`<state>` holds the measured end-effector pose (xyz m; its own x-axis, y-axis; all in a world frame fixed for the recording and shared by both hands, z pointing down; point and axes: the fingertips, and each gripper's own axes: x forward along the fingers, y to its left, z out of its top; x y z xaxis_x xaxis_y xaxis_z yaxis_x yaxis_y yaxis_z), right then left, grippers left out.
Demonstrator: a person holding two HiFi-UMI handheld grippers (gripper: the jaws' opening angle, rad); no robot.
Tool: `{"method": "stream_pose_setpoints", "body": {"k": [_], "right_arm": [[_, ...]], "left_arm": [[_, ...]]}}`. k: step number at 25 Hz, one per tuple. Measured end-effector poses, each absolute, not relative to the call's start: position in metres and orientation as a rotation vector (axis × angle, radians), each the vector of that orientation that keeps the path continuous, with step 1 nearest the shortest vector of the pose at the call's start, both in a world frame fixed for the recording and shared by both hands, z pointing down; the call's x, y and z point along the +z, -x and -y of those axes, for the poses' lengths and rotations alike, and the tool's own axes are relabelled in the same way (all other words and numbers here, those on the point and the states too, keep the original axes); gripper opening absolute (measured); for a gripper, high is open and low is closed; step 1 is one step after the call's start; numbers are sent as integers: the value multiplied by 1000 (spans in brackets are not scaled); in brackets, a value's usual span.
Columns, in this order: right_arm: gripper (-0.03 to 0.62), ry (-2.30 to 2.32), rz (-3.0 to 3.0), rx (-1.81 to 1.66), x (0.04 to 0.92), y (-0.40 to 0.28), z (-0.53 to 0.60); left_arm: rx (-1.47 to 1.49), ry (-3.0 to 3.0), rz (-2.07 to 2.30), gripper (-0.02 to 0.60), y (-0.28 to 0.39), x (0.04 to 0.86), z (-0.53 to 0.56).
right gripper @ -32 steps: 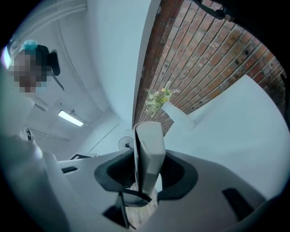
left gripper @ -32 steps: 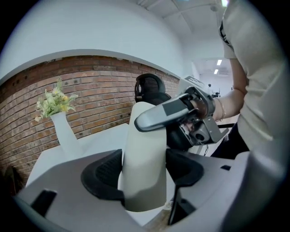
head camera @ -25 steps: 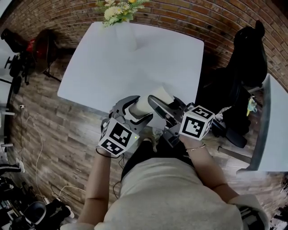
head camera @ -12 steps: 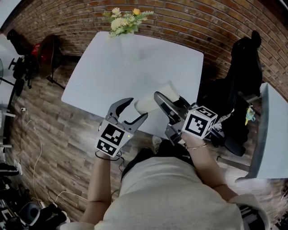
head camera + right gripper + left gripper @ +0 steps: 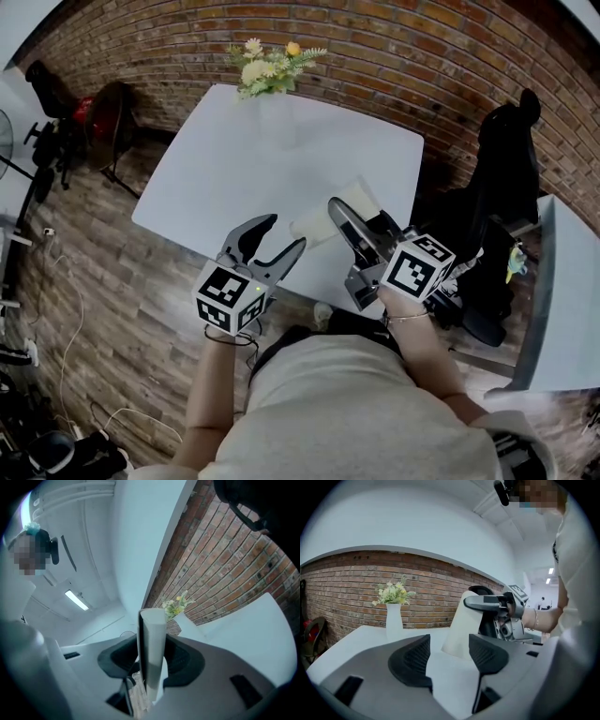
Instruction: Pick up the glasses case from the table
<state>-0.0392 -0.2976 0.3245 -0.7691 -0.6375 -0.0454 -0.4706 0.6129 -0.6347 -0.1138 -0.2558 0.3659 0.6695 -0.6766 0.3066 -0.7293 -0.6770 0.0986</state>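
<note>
The white glasses case (image 5: pixel 330 217) hangs above the near edge of the white table (image 5: pixel 262 159), and my right gripper (image 5: pixel 361 217) is shut on it. In the right gripper view the case (image 5: pixel 152 639) stands on edge between the dark pads of the gripper (image 5: pixel 150 657). My left gripper (image 5: pixel 279 234) is just left of the case's end. Its jaws are wide and closing, and the pads touch nothing. In the left gripper view the case (image 5: pixel 461 625) rises beyond my left gripper (image 5: pixel 450 654), with the right gripper (image 5: pixel 497 604) clamped on its top.
A white vase of flowers (image 5: pixel 267 70) stands at the table's far edge by the brick wall. A black chair with dark things on it (image 5: pixel 506 159) and a second white table (image 5: pixel 562 281) are at the right. The floor is wood planks.
Both grippers have risen, and the right one has lifted the case. The left gripper, whose jaws stood around the case's end a second ago, has rolled and now sits beside it.
</note>
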Motion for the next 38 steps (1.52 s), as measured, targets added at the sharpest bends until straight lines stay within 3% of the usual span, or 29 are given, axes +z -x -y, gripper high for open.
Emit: {"method": "stream_pose_setpoints", "body": {"k": [9, 18, 27, 38], "right_arm": [[155, 902, -2634, -858, 322, 48, 296], [155, 926, -2676, -878, 335, 49, 287], [155, 916, -2708, -888, 343, 56, 277], [155, 920, -2790, -860, 353, 57, 275]], "left_arm": [[185, -2586, 1158, 154, 117, 352, 256], [-39, -2507, 1138, 95, 120, 346, 257], [21, -2413, 1109, 27, 118, 368, 253], [298, -2268, 1178, 15, 131, 416, 253]]}}
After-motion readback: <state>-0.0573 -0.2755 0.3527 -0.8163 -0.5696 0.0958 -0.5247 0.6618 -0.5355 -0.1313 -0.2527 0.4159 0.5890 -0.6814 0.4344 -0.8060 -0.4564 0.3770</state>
